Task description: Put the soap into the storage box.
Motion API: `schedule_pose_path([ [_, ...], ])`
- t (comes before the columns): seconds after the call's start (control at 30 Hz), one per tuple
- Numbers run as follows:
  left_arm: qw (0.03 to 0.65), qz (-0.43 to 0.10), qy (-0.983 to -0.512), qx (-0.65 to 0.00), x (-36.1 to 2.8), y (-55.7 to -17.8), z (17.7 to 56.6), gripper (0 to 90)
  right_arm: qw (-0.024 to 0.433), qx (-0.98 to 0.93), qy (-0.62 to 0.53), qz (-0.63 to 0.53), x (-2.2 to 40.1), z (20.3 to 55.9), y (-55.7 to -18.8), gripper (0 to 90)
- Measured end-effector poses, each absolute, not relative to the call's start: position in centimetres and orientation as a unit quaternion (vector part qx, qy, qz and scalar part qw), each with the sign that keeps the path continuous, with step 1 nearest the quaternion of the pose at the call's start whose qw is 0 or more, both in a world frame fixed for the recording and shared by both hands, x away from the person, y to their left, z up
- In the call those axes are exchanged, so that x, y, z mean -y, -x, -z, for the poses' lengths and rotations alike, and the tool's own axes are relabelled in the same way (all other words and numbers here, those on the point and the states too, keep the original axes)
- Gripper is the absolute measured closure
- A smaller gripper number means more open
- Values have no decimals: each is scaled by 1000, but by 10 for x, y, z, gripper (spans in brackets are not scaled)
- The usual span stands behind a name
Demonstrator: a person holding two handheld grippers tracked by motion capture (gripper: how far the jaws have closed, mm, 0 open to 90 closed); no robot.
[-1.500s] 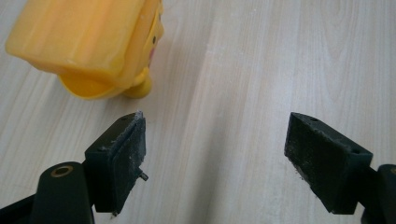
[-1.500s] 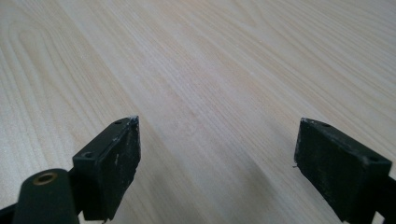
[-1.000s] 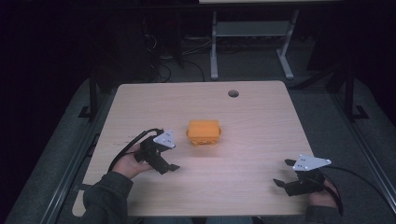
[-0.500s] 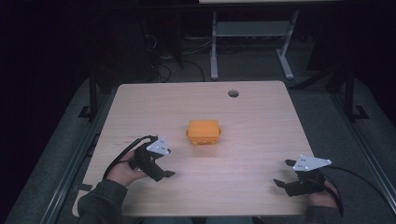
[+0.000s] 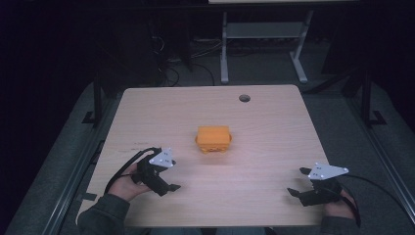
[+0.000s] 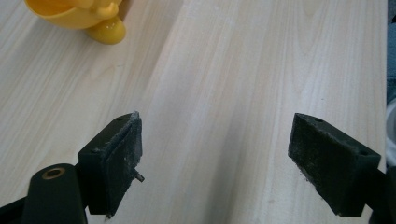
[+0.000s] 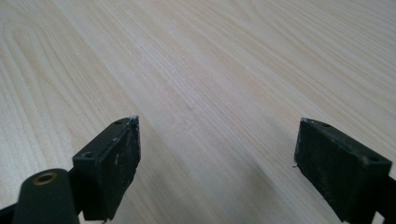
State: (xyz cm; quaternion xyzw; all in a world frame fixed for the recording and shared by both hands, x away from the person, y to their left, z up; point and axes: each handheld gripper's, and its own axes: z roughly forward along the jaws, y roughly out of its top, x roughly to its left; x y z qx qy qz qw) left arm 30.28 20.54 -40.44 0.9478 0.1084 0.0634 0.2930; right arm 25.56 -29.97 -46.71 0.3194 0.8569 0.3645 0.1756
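Orange container (image 5: 213,139) sits approx. mid-tabletop (image 5: 274,127), upright, on its own, nothing touching it. Round cable hole (image 5: 244,98) near the far edge, right of centre, well apart from the container. Beyond the tabletop: dark floor, a grey metal stand (image 5: 262,44) w/ two legs, loose cables (image 5: 169,73) on the floor at the far left.

Nothing stands btwn either gripper and the container; bare wood all round.

Left gripper (image 5: 166,186) at the near left, held in the person's left hand (image 5: 128,182), cable looping out to its left, grey plate on top. It sits near the container, to its near-left, not touching. In the left gripper view the fingers (image 6: 114,158) are spread wide apart, nothing btwn them but wood grain; the container's yellow-orange underside and a rounded foot (image 6: 84,18) show at the top left corner, ahead of and off to the side of the gap. Can't tell if the fingertips touch the wood.

Right gripper (image 5: 299,182) at the near right, well apart from the container, held in the right hand (image 5: 340,205), cable trailing right. Right gripper view: fingers (image 7: 112,161) likewise wide apart, empty, bare tabletop ahead.
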Motion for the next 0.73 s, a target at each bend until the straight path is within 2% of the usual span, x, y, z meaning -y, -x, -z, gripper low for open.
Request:
schedule_pose_path([
  [0.73, 316, -65, -935, -148, -234, -270, 428, 165, 176, -859, -315, -362, 299, 466, -255, 140],
])
